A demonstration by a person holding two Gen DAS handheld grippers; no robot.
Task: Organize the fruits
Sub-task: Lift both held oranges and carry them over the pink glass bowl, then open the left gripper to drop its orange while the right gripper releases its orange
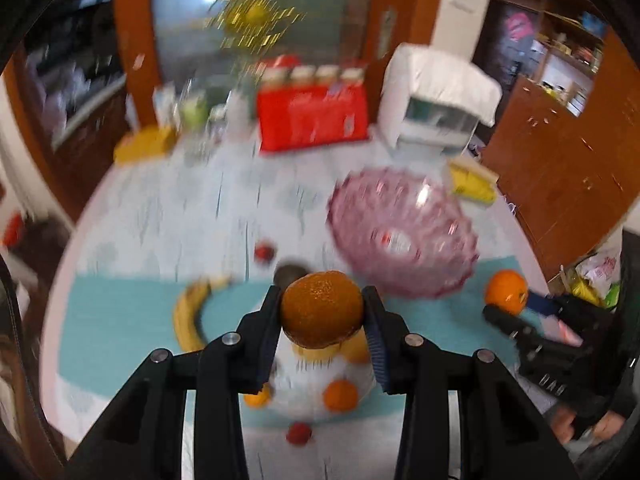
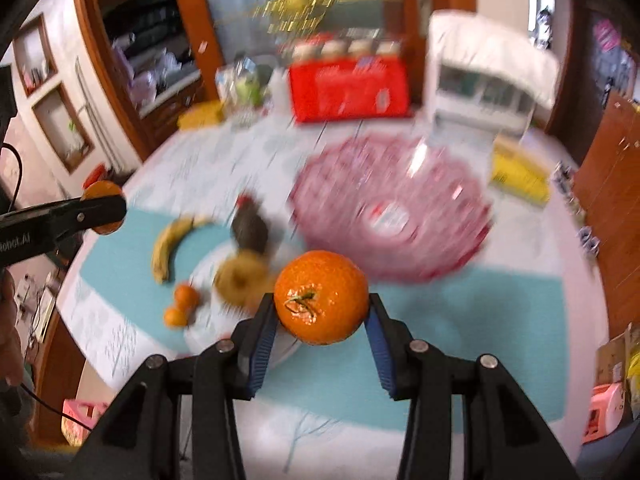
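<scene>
Round table (image 1: 152, 216) under a pale patterned cloth, with a teal mat (image 2: 480, 320) across the near part. Around it, brown wooden cabinets (image 1: 560, 152), shelves and a glass door; all much blurred.

At the far edge: a red box (image 1: 312, 116), a white cloth-covered appliance (image 1: 436, 92), something yellow (image 2: 520, 172) to the right.

Pink glass bowl (image 2: 392, 208) right of centre on the table, mouth upward, partly on the mat.

Left gripper (image 1: 322, 312) clamped on a dull orange tangerine (image 1: 320, 310), fingers pressed to both sides, held above a white plate (image 1: 312, 388). On the plate, two small oranges (image 1: 340, 396) and a yellowish fruit, partly hidden.

Right gripper (image 2: 322, 304) closed on a bright orange (image 2: 322, 298), stem end toward the camera, raised over the mat just in front of the bowl.

Banana (image 2: 168, 244) flat on the mat left of the plate, long axis running away from the near edge, curve open to the right. Dark fruit (image 2: 250, 232) beyond the plate; small red fruit (image 1: 298, 434) at the near side.
</scene>
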